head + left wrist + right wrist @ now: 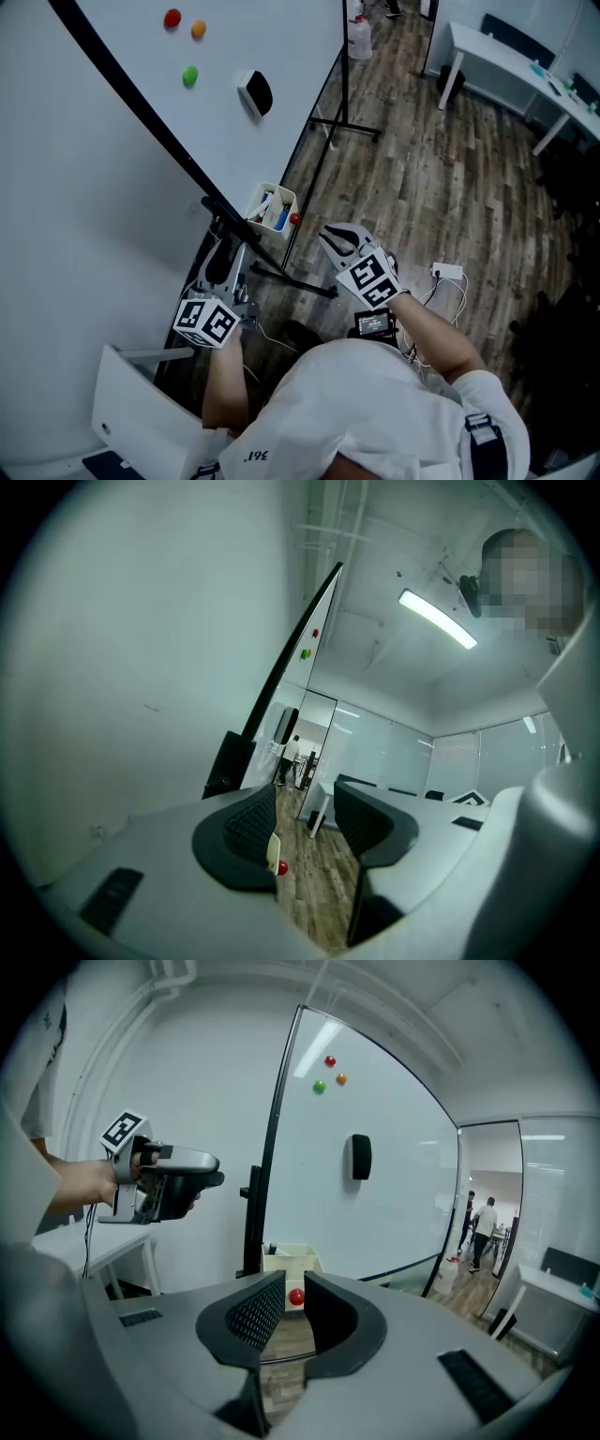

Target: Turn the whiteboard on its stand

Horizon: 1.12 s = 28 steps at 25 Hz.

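The whiteboard hangs tilted on its stand, ungripped, so I judge this the reach-in step. Next, a tool must clamp the black frame and swing it. The left tool, spread and empty, is raised near the frame's lower edge; the right tool, likewise spread and empty, points at the marker tray

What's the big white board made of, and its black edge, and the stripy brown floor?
Big white board: a smooth, glossy coated panel that mirrors the ceiling light. It is probably steel-backed, since the round coloured dots, likely magnets, cling to it.
Black edge: painted metal or plastic, can't tell which.
Brown floor: planks with grain lines, wood or wood-look laminate.
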### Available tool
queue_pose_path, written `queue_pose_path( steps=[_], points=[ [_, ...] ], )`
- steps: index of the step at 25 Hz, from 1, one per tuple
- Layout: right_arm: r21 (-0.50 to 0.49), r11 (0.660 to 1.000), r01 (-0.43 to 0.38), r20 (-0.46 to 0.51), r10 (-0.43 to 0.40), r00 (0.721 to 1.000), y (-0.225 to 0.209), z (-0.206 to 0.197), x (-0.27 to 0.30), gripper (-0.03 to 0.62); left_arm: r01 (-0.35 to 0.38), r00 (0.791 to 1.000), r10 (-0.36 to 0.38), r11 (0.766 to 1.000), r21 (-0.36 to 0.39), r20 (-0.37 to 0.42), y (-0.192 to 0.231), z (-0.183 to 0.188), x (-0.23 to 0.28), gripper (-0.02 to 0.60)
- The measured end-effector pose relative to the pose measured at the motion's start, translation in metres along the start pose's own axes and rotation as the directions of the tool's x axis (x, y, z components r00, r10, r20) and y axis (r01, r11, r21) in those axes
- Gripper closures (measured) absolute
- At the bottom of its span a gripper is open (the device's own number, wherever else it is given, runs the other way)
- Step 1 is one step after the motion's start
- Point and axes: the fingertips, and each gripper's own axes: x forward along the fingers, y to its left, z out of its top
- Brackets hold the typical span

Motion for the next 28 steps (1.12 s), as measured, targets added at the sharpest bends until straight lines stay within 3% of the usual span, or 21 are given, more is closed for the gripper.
queue_pose_path(
  steps=[8, 20, 28],
  points=[
    [0.026, 1.0, 0.009, 0.026, -0.01, 1.0, -0.01, -0.004, -0.043, 0.517, 0.03, 1.0, -0.03, 0.998, -0.048, 0.002, -0.049, -0.024, -0.014, 0.404],
    [0.074, 0.997, 0.013, 0.054, -0.017, 0.998, -0.024, -0.016, -0.1, 0.542, 0.064, 0.998, -0.065, 0.995, -0.082, -0.012, -0.115, -0.052, -0.035, 0.536],
    [0.098, 0.995, -0.012, 0.081, 0.004, 0.997, -0.02, -0.013, -0.121, 0.551, 0.075, 0.996, -0.079, 0.993, -0.086, -0.041, -0.136, -0.067, -0.043, 0.552]
  ],
)
